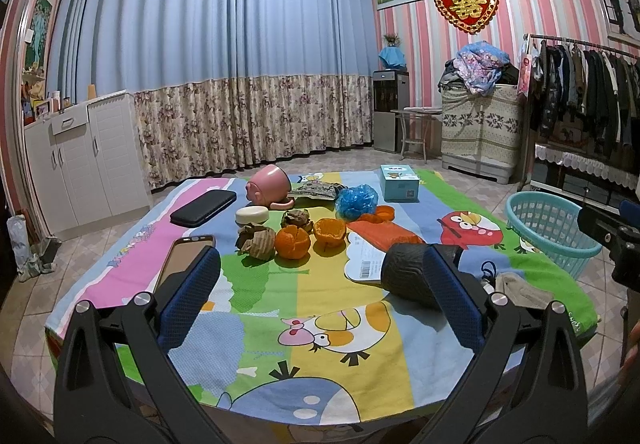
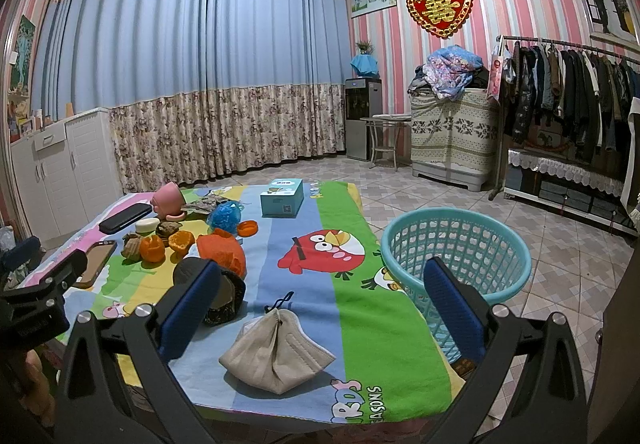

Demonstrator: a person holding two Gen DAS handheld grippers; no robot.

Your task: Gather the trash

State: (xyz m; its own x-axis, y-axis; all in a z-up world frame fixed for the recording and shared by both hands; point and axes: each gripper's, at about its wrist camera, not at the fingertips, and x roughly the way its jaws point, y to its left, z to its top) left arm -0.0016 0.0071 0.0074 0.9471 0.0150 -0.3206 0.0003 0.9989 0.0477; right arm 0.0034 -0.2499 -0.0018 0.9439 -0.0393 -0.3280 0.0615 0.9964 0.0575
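Observation:
The trash lies on a cartoon tablecloth [image 1: 264, 284]: two orange peels [image 1: 292, 242], two crumpled brown paper balls [image 1: 256, 240], a crumpled blue plastic bag [image 1: 356, 200], an orange plastic bag [image 1: 384, 232] and a used grey face mask [image 2: 276, 352]. My left gripper [image 1: 322, 264] hovers open over the near table edge, short of the peels. Over the mask, my right gripper [image 2: 322, 276] is open with nothing between its fingers. A teal mesh basket [image 2: 452, 212] stands on the floor at the table's right side.
Also on the table are a tipped pink mug [image 1: 270, 184], a black case [image 1: 204, 207], white soap [image 1: 252, 215], a phone [image 1: 184, 260], a tissue box [image 1: 399, 183], a barcoded slip [image 1: 364, 260] and a dark cylindrical object [image 1: 404, 268]. Cabinets stand left, a clothes rack right.

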